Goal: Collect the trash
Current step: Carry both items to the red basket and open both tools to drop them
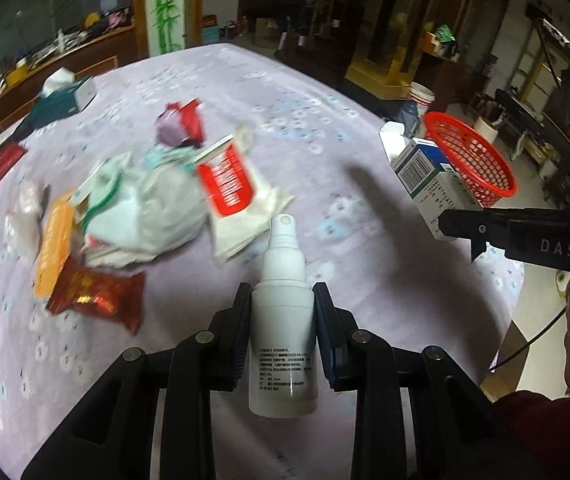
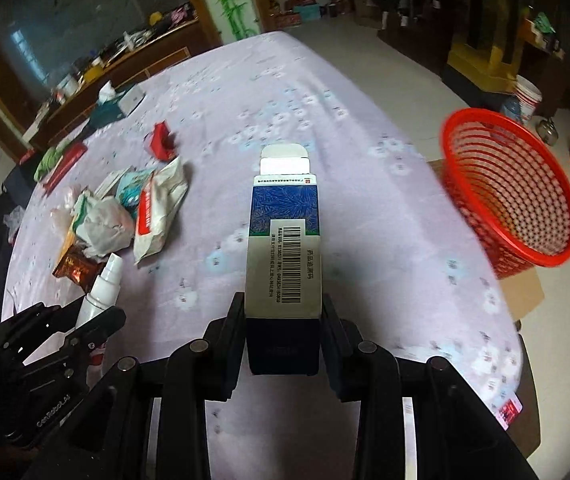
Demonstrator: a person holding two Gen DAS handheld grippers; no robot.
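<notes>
Fingers on the left gripper (image 1: 283, 300) are closed snugly against a white spray bottle (image 1: 283, 320), one pad pressed to each side of its body, nozzle pointing away from the camera and the bottle lifted clear of the counter (image 1: 325, 128). Over on the right, the right gripper (image 2: 283, 312) has its fingers clamped on a blue-and-white carton (image 2: 285, 248), barcode face up and the top flap standing open at the far end; it too is held above the lilac flowered cloth. From the left wrist view that same carton hangs just in front of a red mesh basket (image 1: 473, 160), which sits at the right edge of the counter, tilted, its mouth turned toward the grippers; the right wrist view shows it resting on a piece of brown cardboard (image 2: 521, 288). Back on the left side of the counter lies the pile of trash: a crumpled white bag (image 1: 153, 208), a white pouch with a red label (image 1: 237, 196), an orange packet (image 1: 53, 248), a shiny red-brown wrapper (image 1: 97, 296) nearest the left gripper, and a red-and-purple scrap (image 1: 183, 124) farther off. A tissue box (image 1: 65, 96) sits well apart near the far left edge.
</notes>
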